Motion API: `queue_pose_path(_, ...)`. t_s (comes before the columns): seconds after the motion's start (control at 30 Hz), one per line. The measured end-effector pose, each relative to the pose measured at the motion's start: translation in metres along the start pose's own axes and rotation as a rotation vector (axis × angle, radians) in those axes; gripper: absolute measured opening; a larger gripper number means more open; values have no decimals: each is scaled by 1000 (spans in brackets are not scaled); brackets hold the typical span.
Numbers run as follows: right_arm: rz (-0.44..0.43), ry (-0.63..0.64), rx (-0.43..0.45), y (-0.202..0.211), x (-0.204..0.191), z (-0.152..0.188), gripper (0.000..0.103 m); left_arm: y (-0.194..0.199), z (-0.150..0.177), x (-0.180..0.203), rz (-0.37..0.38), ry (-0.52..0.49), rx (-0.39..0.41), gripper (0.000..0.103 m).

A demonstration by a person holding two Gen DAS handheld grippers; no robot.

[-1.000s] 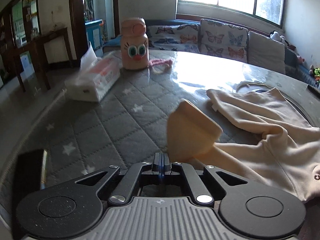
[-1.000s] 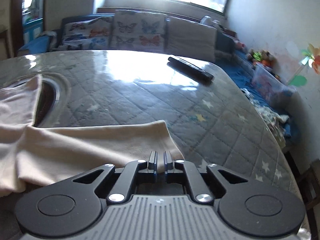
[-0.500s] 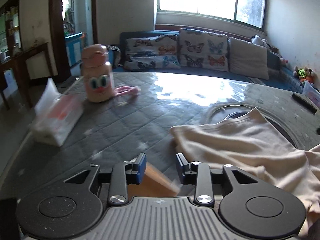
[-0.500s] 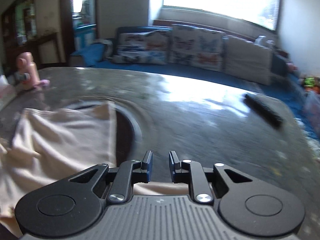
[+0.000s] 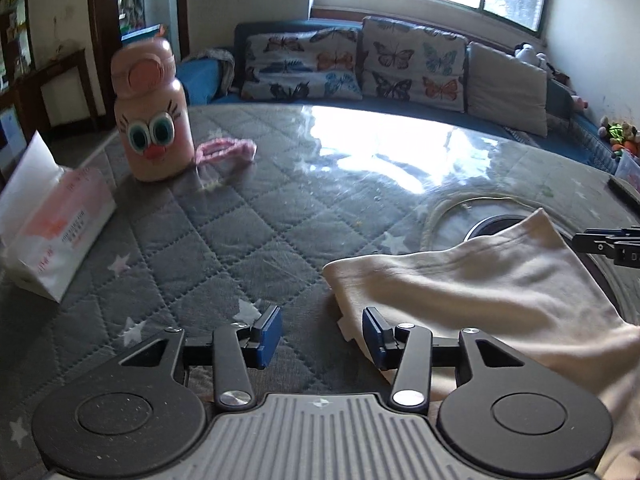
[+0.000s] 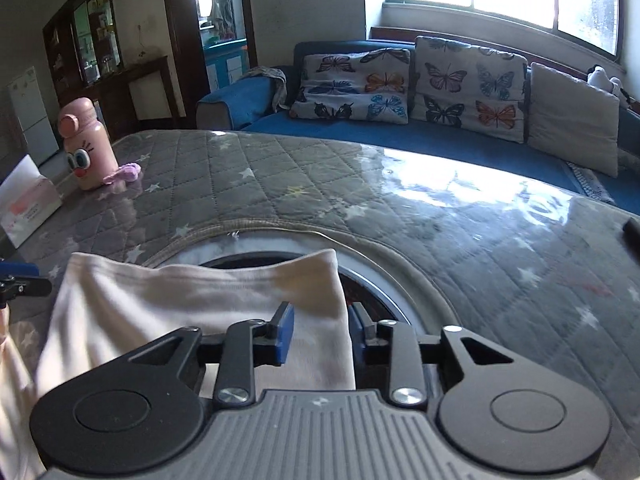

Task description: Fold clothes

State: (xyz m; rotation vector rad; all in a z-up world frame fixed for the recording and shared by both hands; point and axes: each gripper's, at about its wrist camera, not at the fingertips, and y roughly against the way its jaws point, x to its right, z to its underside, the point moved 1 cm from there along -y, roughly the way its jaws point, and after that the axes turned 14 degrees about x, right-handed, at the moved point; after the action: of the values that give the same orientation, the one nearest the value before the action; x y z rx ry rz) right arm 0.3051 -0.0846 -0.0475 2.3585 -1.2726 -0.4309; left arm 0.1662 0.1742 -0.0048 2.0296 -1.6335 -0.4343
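Cream garment (image 5: 492, 292) lies on the quilted grey worktop (image 5: 248, 216), laid flat with its far edge overlapping the round inset ring (image 6: 280, 240) at the worktop's middle; seems doubled over, though layers cannot be counted; whether this is a finished fold or one stage of several, cannot say; left hand-held gripper (image 5: 320, 332) at the garment's near-left corner, jaws spread wide, blue pads clear of the cloth, gripping nothing; right hand-held gripper (image 6: 320, 332) at the garment's right edge, jaws likewise wide apart, that edge running between them but not pinched; my reading: one at each side of the garment suits either letting go of a laid panel or closing on corners for another fold; pink bottle with cartoon eyes (image 5: 150, 116) stands upright well left and beyond the garment, lid on, contents unseen; pink scrunchie-like piece (image 5: 226, 152) just beside the bottle; tissue pack (image 5: 52, 236) left of the garment, a white sheet standing out of its top; dark remote (image 6: 632, 236) far right of the garment.
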Motion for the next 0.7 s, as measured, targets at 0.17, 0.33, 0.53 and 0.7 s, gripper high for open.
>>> queue_pose_path(0.17,-2,-17,-5,-27,3,-2,30,-15,0,-2,18,9,-16,45)
queue_pose_path(0.33,-30,-39,-13,-42,7,-2,29,-23,-4,6,61,-17,-16,10)
queue_pose_path(0.53,-12,-36,3,-42,7,1,3,-21,-15,20,79,-73,36,4)
queue_pose_path(0.7,27,-30,61,-23,14,-10,2,-16,-30,31,94,-106,99,4)
